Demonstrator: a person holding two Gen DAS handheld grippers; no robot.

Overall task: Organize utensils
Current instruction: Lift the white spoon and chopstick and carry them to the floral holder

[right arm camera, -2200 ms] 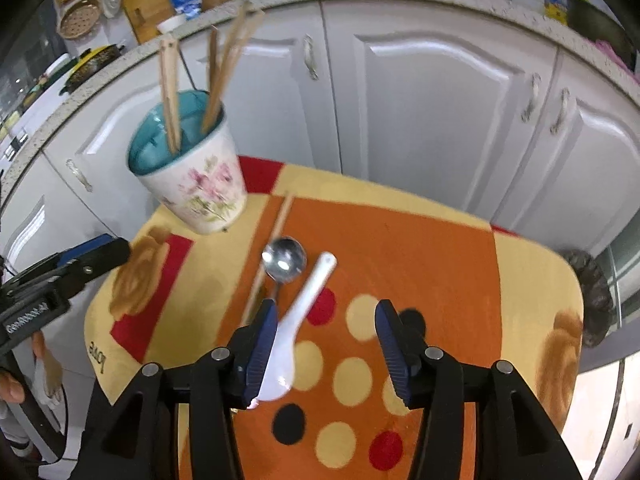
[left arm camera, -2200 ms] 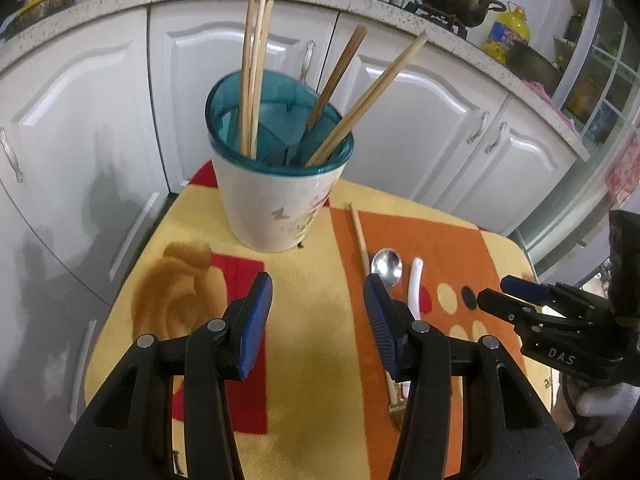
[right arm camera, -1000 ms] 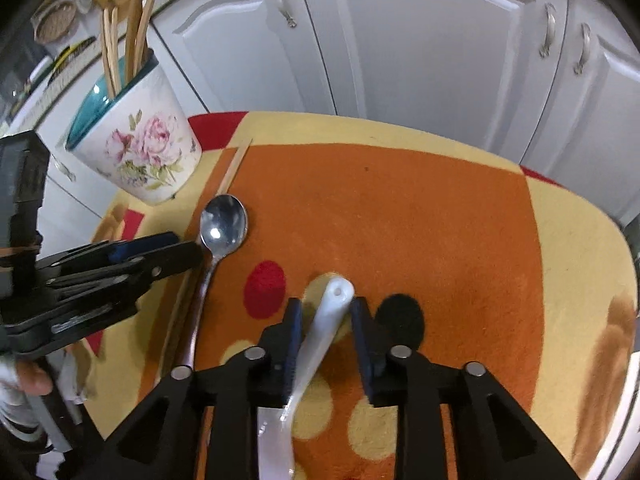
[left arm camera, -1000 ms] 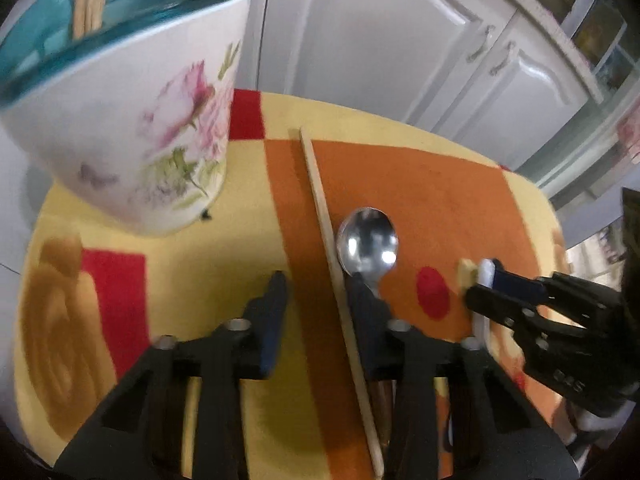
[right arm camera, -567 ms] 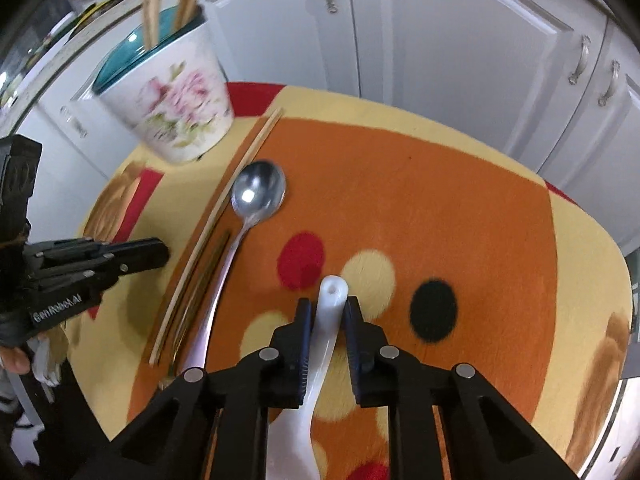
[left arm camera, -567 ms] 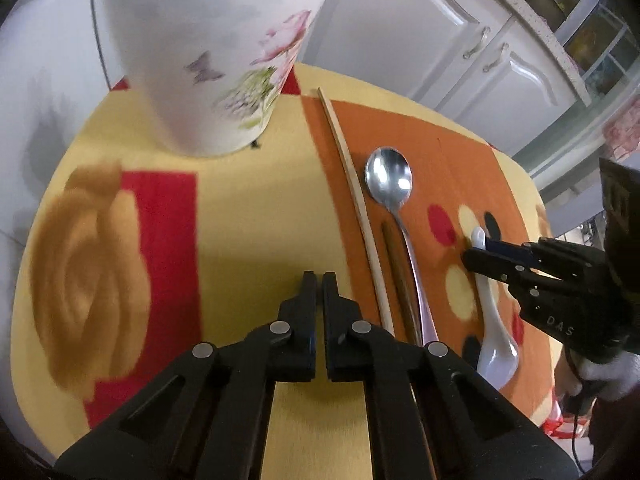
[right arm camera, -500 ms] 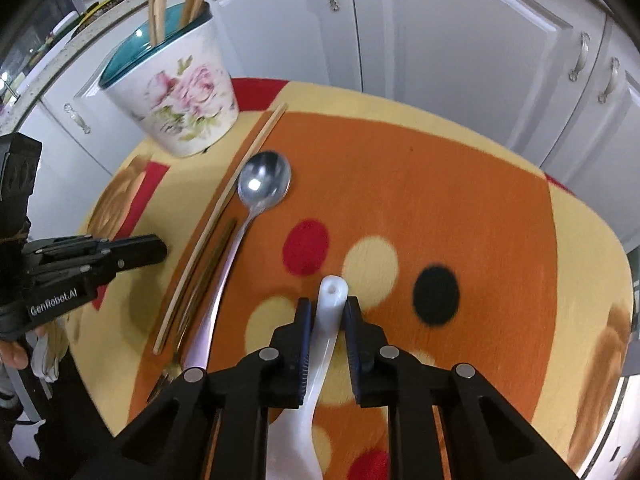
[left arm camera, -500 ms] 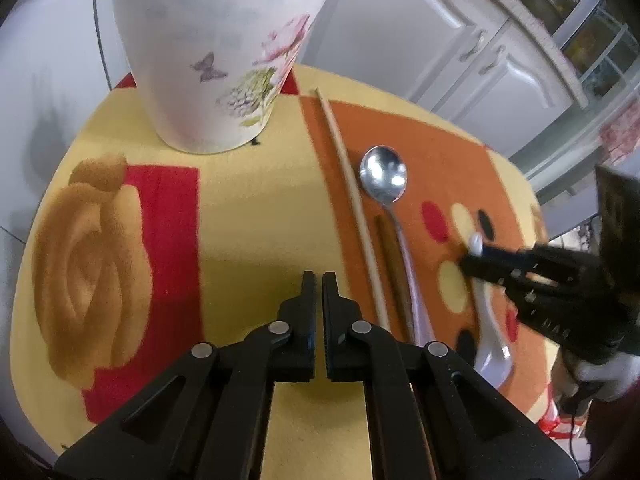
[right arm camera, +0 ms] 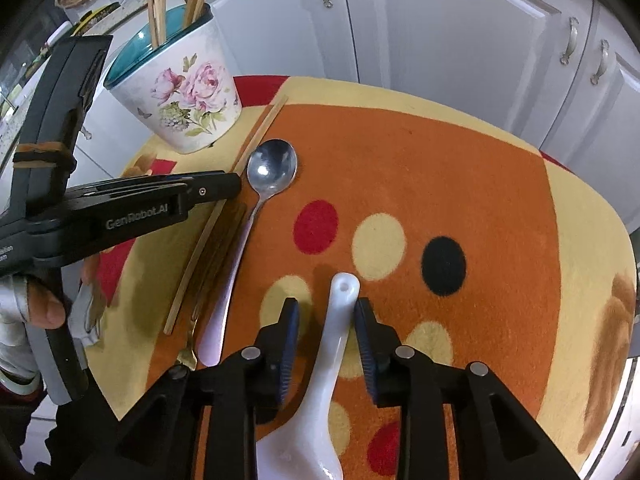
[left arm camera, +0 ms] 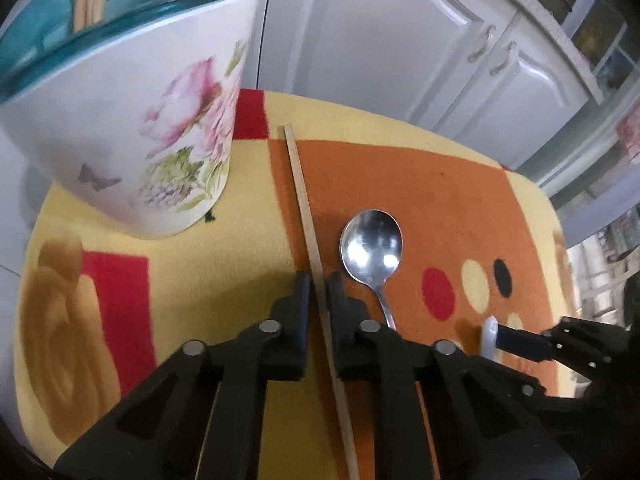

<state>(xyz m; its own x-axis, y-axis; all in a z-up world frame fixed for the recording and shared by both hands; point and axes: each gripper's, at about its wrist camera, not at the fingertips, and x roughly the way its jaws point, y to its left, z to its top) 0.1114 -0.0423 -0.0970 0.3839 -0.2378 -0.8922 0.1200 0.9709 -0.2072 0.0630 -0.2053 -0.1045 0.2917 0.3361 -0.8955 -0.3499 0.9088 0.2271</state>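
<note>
White cupboard doors [right arm camera: 460, 40] fill the top of both views. Below them sits the worktop [right arm camera: 440, 152], covered with a fuzzy mat of orange, yellow and red, with round dots on it.

A big flowerpot-shaped holder [left arm camera: 132, 120] stands at the upper left of the left wrist view. It is white with pink roses and a blue-green inside. Wooden chopsticks [right arm camera: 158, 4] stick up out of it.

The left gripper [left arm camera: 318, 280] is at the bottom middle of its own view. Its jaws are pressed together on one wooden chopstick [left arm camera: 300, 184] that lies on the mat. The stick runs from beside the holder down between the jaws.

The right gripper [right arm camera: 325, 312] is at the bottom middle of its own view. Its jaws have just been opening. They now stand a little apart with the handle of a white ceramic spoon [right arm camera: 336, 320] between them. The right pad looks like it touches the handle, and the left pad has a small gap. The white spoon lies on the mat over the yellow dots.

A shiny metal spoon [left arm camera: 372, 244] lies just to the right of the chopstick, bowl end up. In the right wrist view a dark chopstick [right arm camera: 218, 248] lies between the light chopstick and the metal spoon.

A thumb [right arm camera: 48, 308] shows at the left edge of the right wrist view.
</note>
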